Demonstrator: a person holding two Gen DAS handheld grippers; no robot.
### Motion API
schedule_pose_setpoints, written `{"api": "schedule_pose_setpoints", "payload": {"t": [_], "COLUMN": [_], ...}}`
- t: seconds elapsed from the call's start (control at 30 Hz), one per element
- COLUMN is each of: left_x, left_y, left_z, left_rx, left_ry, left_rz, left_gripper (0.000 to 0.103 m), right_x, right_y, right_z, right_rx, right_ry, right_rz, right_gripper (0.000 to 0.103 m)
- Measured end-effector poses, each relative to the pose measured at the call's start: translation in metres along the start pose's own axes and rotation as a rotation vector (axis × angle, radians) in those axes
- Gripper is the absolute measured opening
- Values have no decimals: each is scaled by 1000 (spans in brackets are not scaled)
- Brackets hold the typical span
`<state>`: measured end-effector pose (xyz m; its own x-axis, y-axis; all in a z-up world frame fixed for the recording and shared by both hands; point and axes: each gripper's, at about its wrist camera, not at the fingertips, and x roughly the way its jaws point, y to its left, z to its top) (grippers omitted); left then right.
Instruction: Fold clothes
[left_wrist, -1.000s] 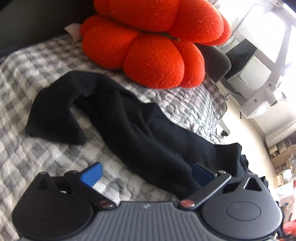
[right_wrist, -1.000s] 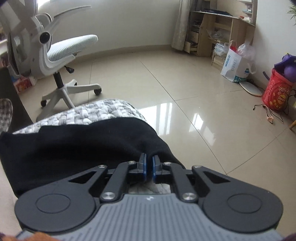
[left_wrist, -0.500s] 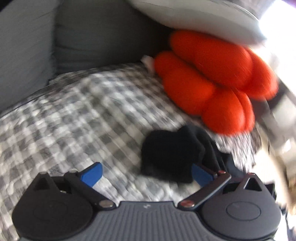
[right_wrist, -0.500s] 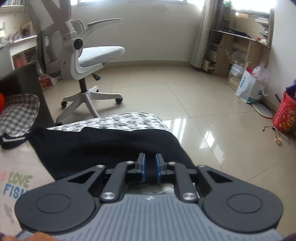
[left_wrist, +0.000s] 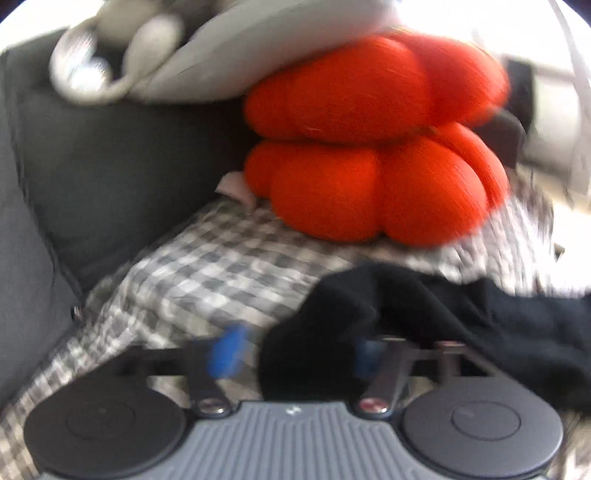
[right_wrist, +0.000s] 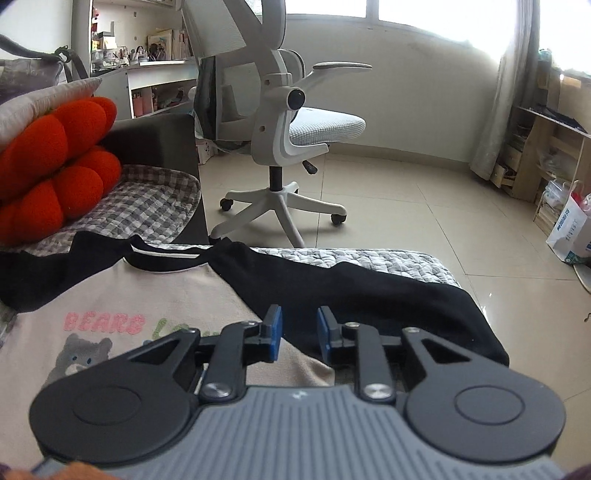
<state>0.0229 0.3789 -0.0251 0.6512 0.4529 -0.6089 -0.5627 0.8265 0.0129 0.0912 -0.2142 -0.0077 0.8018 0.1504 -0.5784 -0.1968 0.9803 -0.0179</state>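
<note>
A beige shirt (right_wrist: 147, 295) with black sleeves and a pink "BEARS" print lies flat on the checked sofa cover (left_wrist: 207, 266). In the blurred left wrist view, my left gripper (left_wrist: 299, 352) is low over the cover. Its jaws are closing around the end of one black sleeve (left_wrist: 314, 332). The left blue pad (left_wrist: 229, 350) is still a little apart from the cloth. My right gripper (right_wrist: 301, 332) hovers over the other black sleeve (right_wrist: 369, 291), near its seam with the beige body. Its jaws are opening and grip nothing; the sleeve lies below the gap.
An orange knitted cushion (left_wrist: 369, 147) sits under a grey pillow (left_wrist: 258, 44) against the dark sofa back (left_wrist: 110, 166). Beyond the sofa's edge are a tiled floor (right_wrist: 424, 206), a white office chair (right_wrist: 288, 129), a wooden shelf (right_wrist: 546, 147) and a paper bag (right_wrist: 569, 229).
The left gripper swung along the black sleeve to its end, and its wide jaws have narrowed around it. The right jaws, pinched on the other sleeve, have parted while the gripper rose and turned left.
</note>
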Motion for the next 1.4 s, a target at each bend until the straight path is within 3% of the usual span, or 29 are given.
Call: {"api": "schedule_pose_setpoints", "payload": {"t": [0.07, 0.13, 0.17, 0.4, 0.47, 0.57, 0.7, 0.73, 0.77, 0.83, 0.87, 1.0, 1.03, 1.27, 1.37, 1.4], "left_x": [-6, -14, -19, -89, -90, -50, 23, 30, 36, 42, 40, 28, 30, 40, 34, 31], "left_y": [20, 36, 43, 57, 61, 59, 75, 82, 89, 101, 104, 99, 97, 81, 81, 83], "left_z": [12, 25, 31, 88, 96, 89, 50, 43, 36, 28, 28, 24, 24, 6, 9, 11], "left_rx": [31, 50, 44, 71, 88, 116, 53, 13, -32, -105, -131, -97, -89, -130, -141, -146], "left_ry": [-33, -46, -53, -97, -64, 95, 320, 330, 332, 318, 300, 181, 166, 165, 143, 134], "left_rz": [35, 28, 11, -146, -161, -131, -88, -85, -83, -81, -81, -105, -105, -88, -56, -44], "left_gripper": [26, 8, 5, 5, 5, 5, 8, 11, 14, 35, 40, 72, 74, 69, 55, 46], "right_x": [1, 2, 2, -1, 2, 6, 4, 3, 3, 3, 4, 3, 0, -13, -10, -9], "right_y": [2, 4, 5, 7, 5, 4, 10, 11, 12, 12, 13, 16, 19, 28, 33, 35], "right_z": [-1, -1, -1, -2, -4, -7, -10, -12, -13, -15, -16, -14, -14, -20, -23, -23], "right_rx": [7, 22, 26, 15, 20, 20, -18, -25, -31, -39, -40, -33, -34, -5, -20, -25], "right_ry": [1, 0, 0, -29, -23, -14, -11, -10, -10, -5, -2, -4, -14, -18, 4, 6], "right_rz": [13, 25, 33, 29, 22, 15, 23, 28, 30, 25, 23, 31, 38, 83, 93, 96], "right_gripper": [25, 25, 25, 25, 25, 25, 25, 25, 25, 25, 25, 25, 25, 25, 25, 25]}}
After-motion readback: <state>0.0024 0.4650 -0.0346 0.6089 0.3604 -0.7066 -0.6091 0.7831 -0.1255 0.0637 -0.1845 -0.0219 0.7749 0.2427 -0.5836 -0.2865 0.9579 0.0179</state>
